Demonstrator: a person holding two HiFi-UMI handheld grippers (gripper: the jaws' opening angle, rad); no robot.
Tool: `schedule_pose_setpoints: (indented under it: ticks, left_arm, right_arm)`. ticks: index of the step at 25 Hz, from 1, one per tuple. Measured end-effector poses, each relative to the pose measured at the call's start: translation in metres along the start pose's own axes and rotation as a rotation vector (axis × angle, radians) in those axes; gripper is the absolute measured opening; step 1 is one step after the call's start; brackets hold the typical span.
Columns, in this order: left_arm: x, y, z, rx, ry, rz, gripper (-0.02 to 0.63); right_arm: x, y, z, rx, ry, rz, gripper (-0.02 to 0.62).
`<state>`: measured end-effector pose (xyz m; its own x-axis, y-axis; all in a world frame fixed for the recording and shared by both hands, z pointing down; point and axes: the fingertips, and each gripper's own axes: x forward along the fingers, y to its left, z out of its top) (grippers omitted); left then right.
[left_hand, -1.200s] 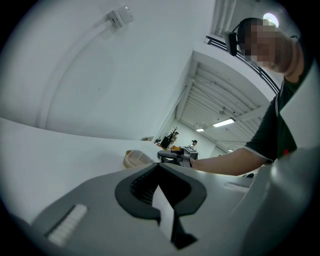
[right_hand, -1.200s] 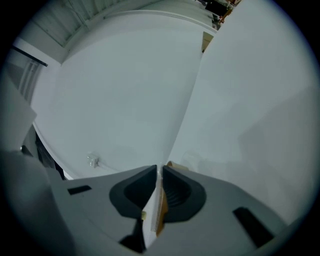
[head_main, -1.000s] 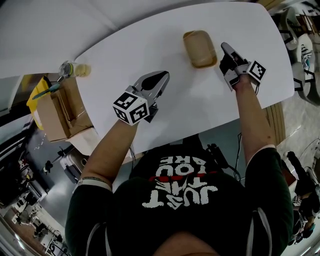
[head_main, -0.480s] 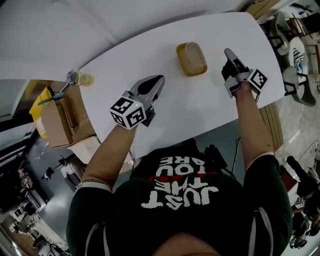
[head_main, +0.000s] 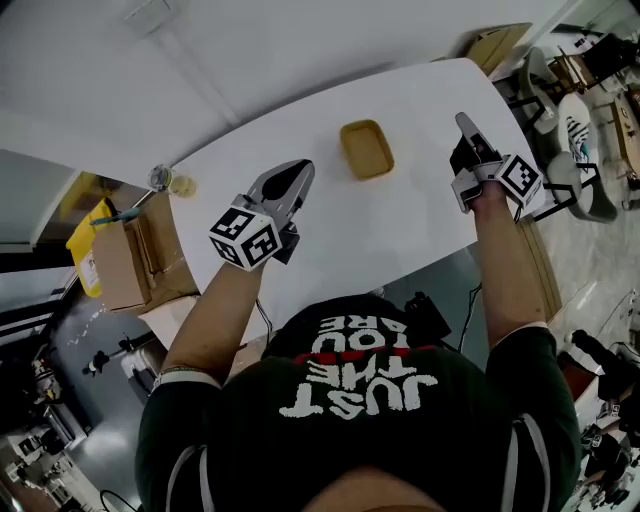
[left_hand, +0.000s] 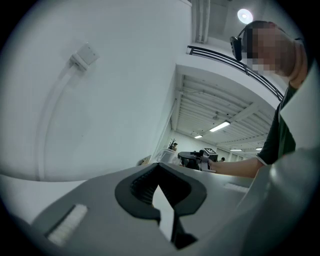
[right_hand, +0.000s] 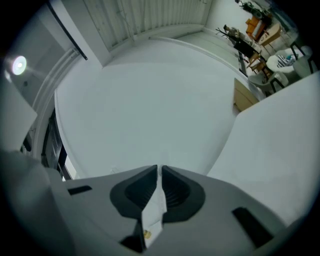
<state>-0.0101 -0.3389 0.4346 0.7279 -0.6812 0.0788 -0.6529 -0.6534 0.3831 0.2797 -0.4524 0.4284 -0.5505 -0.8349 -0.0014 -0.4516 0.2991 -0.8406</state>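
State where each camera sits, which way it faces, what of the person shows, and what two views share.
Head view: on the person's head, facing steeply down at the white table; shows black T-shirt, forearms, left gripper, right gripper.
Left gripper view: on the left gripper, looking along its shut jaws at wall and ceiling; shows the right forearm.
Right gripper view: on the right gripper, looking past its shut jaws at wall and table; no body.
Shared: head and left gripper views show the right gripper.

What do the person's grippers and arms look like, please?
The left gripper and right gripper are grey, tapering to pointed jaws with dark ribbed pads; each carries a white cube with black square markers. The arms are bare below a dark short-sleeved T-shirt.
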Motion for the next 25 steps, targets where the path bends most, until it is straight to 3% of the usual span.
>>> schedule_pose_setpoints:
  ticks: [5, 11, 16, 25]
  left_arm:
    - [-0.004, -0.020, 0.042, 0.064, -0.032, -0.005, 0.008]
    - [-0.018, -0.045, 0.086, 0.115, -0.083, -0.010, 0.008]
    - [-0.022, -0.065, 0.122, 0.149, -0.116, -0.015, 0.008]
    - [-0.034, -0.089, 0.169, 0.202, -0.152, -0.016, 0.008]
  right_arm:
    - [-0.019, 0.051, 0.036, -0.172, -0.015, -0.037, 0.031]
    - [-0.041, 0.116, 0.064, -0.203, -0.078, 0.063, 0.031]
    - [-0.066, 0.157, 0.095, -0.328, -0.109, 0.015, 0.031]
    - [-0.095, 0.230, 0.115, -0.399, -0.175, 0.139, 0.031]
